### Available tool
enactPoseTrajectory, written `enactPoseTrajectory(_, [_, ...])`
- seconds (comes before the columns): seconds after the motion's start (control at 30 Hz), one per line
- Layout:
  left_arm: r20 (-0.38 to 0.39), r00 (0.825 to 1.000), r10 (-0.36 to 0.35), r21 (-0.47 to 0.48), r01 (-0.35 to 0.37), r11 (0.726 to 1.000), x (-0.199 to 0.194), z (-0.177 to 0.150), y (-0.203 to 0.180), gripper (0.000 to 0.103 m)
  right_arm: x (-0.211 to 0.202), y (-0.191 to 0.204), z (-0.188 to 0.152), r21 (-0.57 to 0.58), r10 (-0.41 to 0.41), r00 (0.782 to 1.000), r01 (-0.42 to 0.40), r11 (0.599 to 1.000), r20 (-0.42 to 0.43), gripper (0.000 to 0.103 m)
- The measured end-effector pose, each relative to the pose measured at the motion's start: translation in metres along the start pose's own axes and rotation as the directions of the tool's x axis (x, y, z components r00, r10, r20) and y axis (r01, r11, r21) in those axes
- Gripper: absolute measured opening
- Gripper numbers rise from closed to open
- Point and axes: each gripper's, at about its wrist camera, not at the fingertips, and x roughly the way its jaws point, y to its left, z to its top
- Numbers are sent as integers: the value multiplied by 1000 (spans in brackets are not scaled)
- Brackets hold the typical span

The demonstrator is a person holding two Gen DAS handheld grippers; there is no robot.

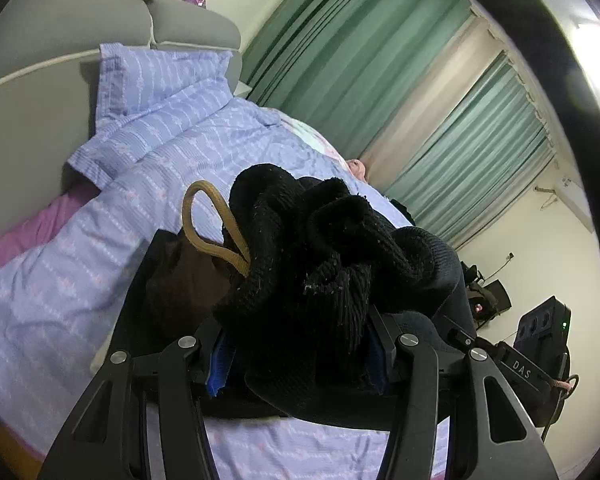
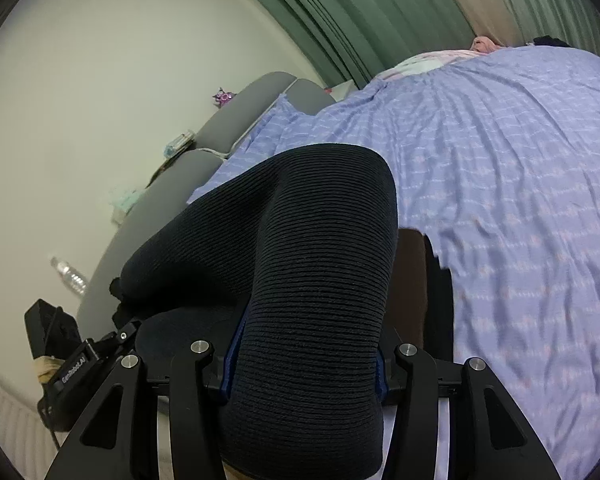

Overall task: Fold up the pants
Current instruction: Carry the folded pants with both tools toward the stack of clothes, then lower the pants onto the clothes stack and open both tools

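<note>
The pants (image 1: 328, 264) are black ribbed knit with a tan drawstring loop (image 1: 208, 228). My left gripper (image 1: 300, 356) is shut on a bunched part of them, held above the bed; blue pads (image 1: 220, 364) show at the cloth's sides. In the right wrist view my right gripper (image 2: 304, 364) is shut on a thick fold of the same pants (image 2: 300, 264), which fills the space between the fingers and hides the tips. The other gripper's body shows at the edge of each view (image 1: 540, 344) (image 2: 84, 360).
The bed has a lilac patterned cover (image 1: 60, 292) (image 2: 520, 200) with a matching pillow (image 1: 160, 84) against a grey padded headboard (image 1: 40, 60). Green curtains (image 1: 380, 40) hang behind. A water bottle (image 2: 70, 276) and small items sit on the headboard.
</note>
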Motion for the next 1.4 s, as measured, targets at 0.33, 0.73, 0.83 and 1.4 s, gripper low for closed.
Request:
enactPoseTrajectory(0.33, [-94,995,20,-58,-25,998,87,22,50,53,85,-26,32,15,-64,994,66,998,-89,49])
enactPoseTrajectory(0.73, [-230,964,134,-89,-158,983,126,-13,94,67,131,-46,-3,-52,-266,948,261,964,-177,82])
enactPoseTrajectory(0.83, [-220,950,223,-12,-231,973,120,-16,94,71,129,-38,-7,-137,-318,932,297,945,-171,86])
enactPoseTrajectory(1.4, [-55,945,322,121,-314,942,40,1,46,82,53,21,-26,-251,-322,946,301,920,-43,88])
